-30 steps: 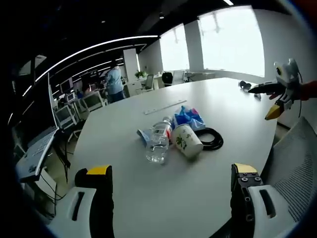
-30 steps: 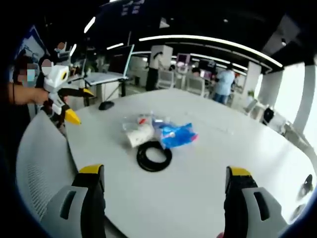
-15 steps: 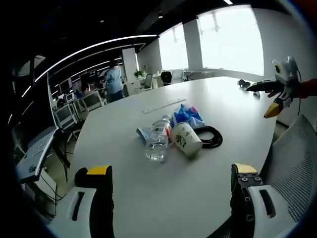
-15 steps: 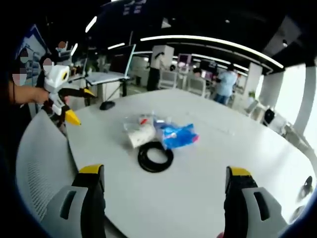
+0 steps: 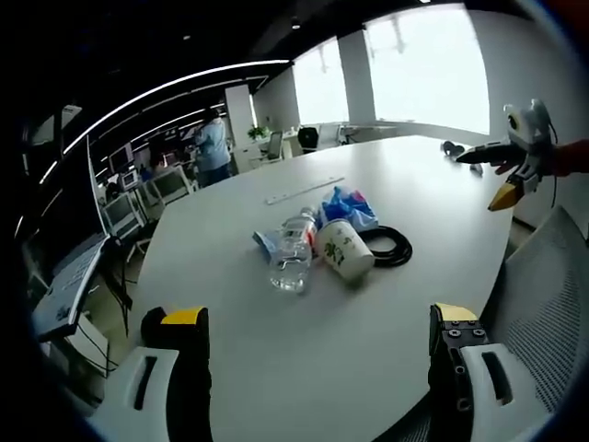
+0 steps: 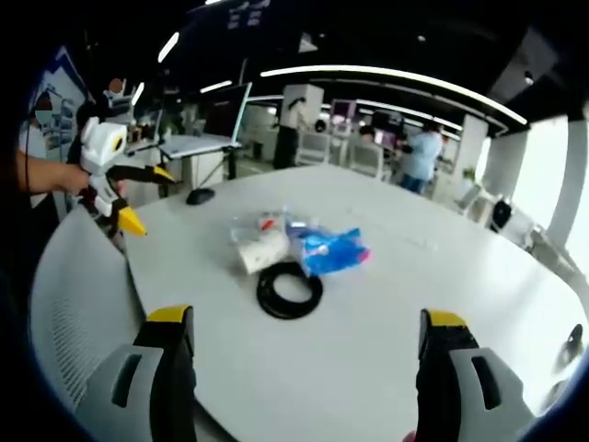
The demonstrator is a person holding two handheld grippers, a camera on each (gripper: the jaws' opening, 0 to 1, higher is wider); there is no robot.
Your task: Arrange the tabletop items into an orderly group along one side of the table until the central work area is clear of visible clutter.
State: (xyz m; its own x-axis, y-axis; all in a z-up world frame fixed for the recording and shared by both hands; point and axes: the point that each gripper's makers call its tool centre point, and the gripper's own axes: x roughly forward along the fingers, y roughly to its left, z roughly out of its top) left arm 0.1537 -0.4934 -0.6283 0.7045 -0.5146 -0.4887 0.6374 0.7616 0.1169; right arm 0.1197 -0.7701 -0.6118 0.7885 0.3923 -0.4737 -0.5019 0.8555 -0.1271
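Observation:
A small pile lies mid-table: a clear water bottle [image 5: 292, 256] on its side, a white paper cup [image 5: 345, 249] with a green print, a blue packet [image 5: 348, 208] and a black cable coil [image 5: 390, 249]. In the right gripper view the coil [image 6: 289, 290] is nearest, with the cup [image 6: 258, 250] and blue packet [image 6: 329, 250] behind it. My left gripper [image 5: 317, 322] hovers open above the near table edge. My right gripper [image 6: 299, 322] is open too, off the table's other side. Each shows in the other's view, the right gripper [image 5: 507, 175] far right, the left gripper [image 6: 133, 195] far left.
A long pale ruler [image 5: 304, 191] lies beyond the pile. A black mouse [image 6: 198, 195] rests near the table edge, and a dark object [image 5: 454, 154] sits at the far end. Mesh chair backs [image 5: 543, 304] [image 6: 69, 313] flank the white table [image 5: 276, 341]. People stand at desks behind.
The left gripper's camera has drawn back slightly, so the pile sits a little higher in the picture. The right gripper view is nearly unchanged. Nothing was grasped.

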